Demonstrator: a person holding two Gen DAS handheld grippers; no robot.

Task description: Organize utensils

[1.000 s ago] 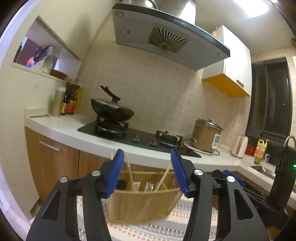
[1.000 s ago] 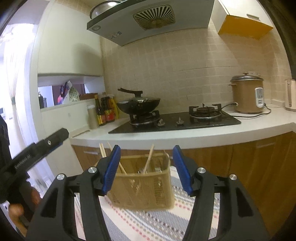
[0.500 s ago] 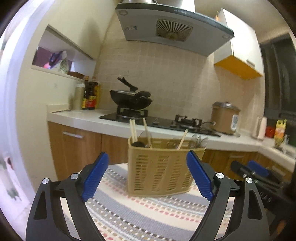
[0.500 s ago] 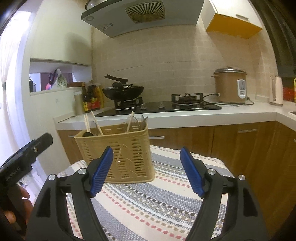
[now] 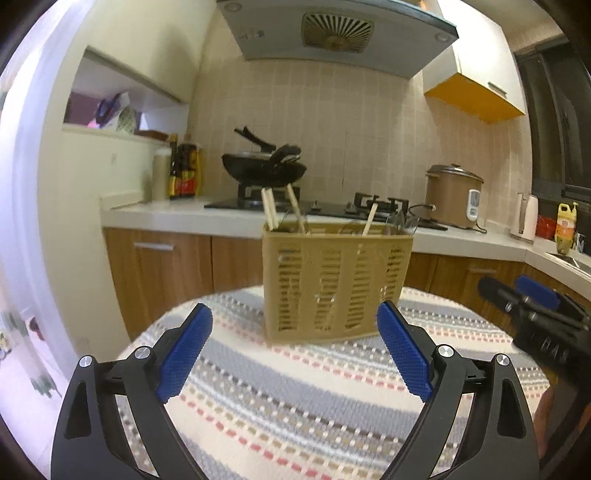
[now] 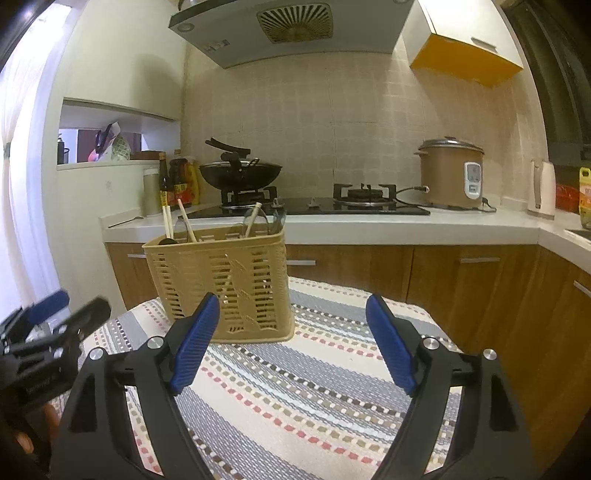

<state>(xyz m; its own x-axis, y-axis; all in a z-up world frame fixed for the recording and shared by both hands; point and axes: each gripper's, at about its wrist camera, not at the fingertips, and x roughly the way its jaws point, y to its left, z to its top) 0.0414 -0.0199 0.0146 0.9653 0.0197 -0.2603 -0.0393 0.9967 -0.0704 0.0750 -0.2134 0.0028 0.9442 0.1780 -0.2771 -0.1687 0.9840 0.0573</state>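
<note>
A tan slotted plastic utensil basket (image 5: 336, 280) stands upright on a table with a striped cloth (image 5: 295, 398). Wooden chopsticks (image 5: 269, 208) and metal utensils (image 5: 399, 221) stick out of its top. My left gripper (image 5: 294, 314) sits just in front of the basket, jaws opening, pads clear of it. In the right wrist view the basket (image 6: 221, 273) is ahead and to the left of my right gripper (image 6: 292, 302). Its jaws are opening too, with nothing between them. Each gripper shows at the edge of the other's view.
Behind the table runs a white kitchen counter (image 6: 369, 225) over wooden cabinets (image 6: 461, 280). On it are a gas hob with a black wok (image 6: 240, 173), sauce bottles (image 6: 177, 182), a rice cooker (image 6: 450, 173) and a kettle (image 6: 541, 188). A range hood (image 5: 332, 33) hangs above.
Both grippers have sunk and drawn back from the basket while their jaws spread wider. The basket, tilted close between the pads a second ago, now stands upright on the cloth.
</note>
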